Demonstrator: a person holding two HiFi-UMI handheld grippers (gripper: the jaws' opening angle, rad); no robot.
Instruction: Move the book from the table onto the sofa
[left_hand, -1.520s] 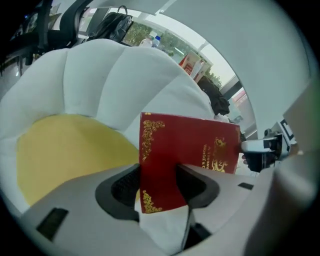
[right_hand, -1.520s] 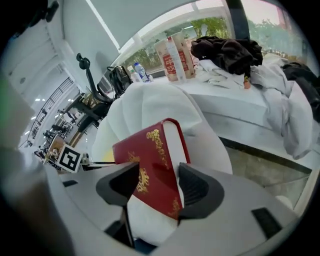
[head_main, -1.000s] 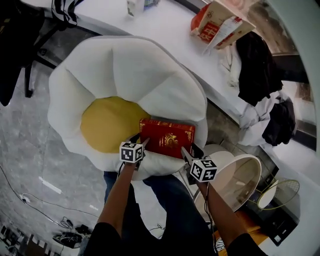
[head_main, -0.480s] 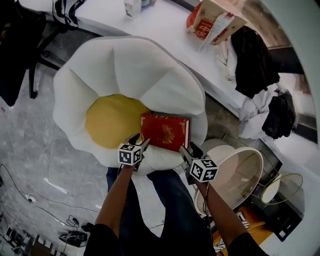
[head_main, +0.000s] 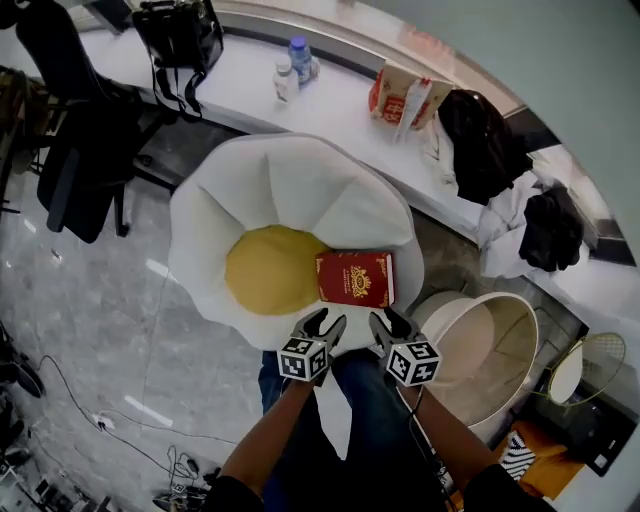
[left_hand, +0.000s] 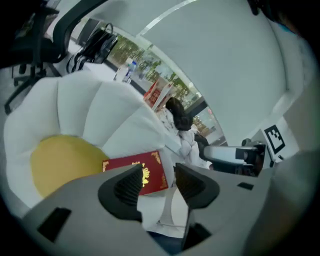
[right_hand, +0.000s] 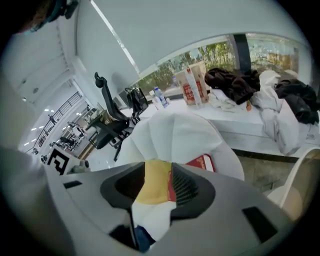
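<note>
The red book (head_main: 355, 278) with gold print lies flat on the white flower-shaped sofa (head_main: 290, 190), at the right of its yellow centre (head_main: 270, 270). Both grippers hover apart from it, above the sofa's near rim. My left gripper (head_main: 326, 322) and right gripper (head_main: 388, 322) each have their jaws closing with nothing between them. In the left gripper view the book (left_hand: 135, 172) shows beyond the left gripper (left_hand: 155, 185). In the right gripper view the book (right_hand: 202, 162) peeks out past the right gripper (right_hand: 157, 187).
A long white table (head_main: 330, 100) runs behind the sofa with bottles (head_main: 298, 55), a red and white carton (head_main: 400, 95), dark clothes (head_main: 480, 140) and a black bag (head_main: 180, 35). A black office chair (head_main: 80, 150) stands left. A round white tub (head_main: 490, 350) sits right.
Both grippers have drawn back from the book's near edge and risen. The book stays lying on the sofa. The head view now takes in more of the room.
</note>
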